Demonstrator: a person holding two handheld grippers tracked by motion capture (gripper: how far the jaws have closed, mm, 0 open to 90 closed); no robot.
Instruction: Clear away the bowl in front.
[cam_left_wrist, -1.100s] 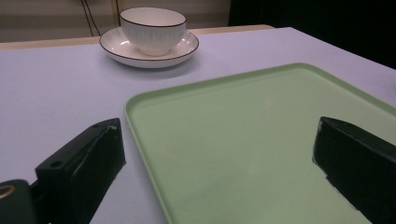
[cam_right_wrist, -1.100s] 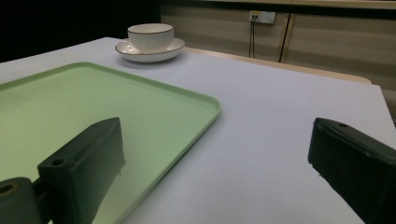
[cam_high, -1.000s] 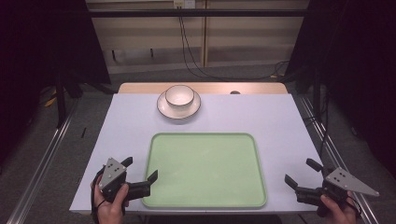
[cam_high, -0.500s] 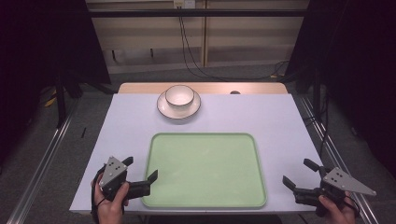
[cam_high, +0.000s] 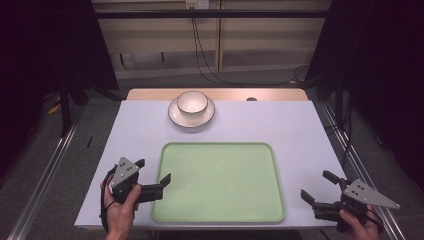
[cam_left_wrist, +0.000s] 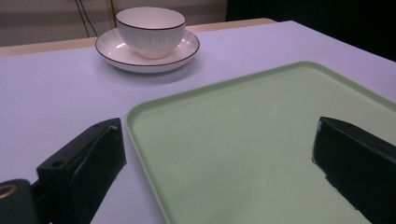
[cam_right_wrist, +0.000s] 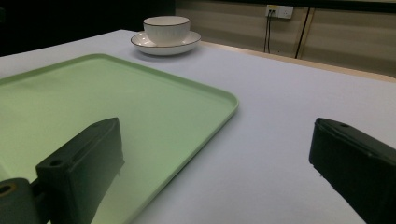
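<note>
Nearest the person, the left gripper (cam_high: 151, 178) sits at the near left edge of the green tray (cam_high: 218, 182), jaws spread and empty, one over the desk (cam_high: 300, 135) and one over the tray's rim. The right gripper (cam_high: 319, 187) hangs low at the desk's near right corner, just beside the tray's right edge, jaws likewise spread with nothing between them. The tray lies bare in the middle of the desk. Farther back, well apart from both grippers, a white bowl (cam_high: 192, 103) with a dark rim stands upright on a matching saucer (cam_high: 191, 116) near the far edge. This looks like the opening step, before any reach: the likely next move is to carry a gripper forward over the tray to the bowl and close on its rim without tipping it off the saucer.
</note>
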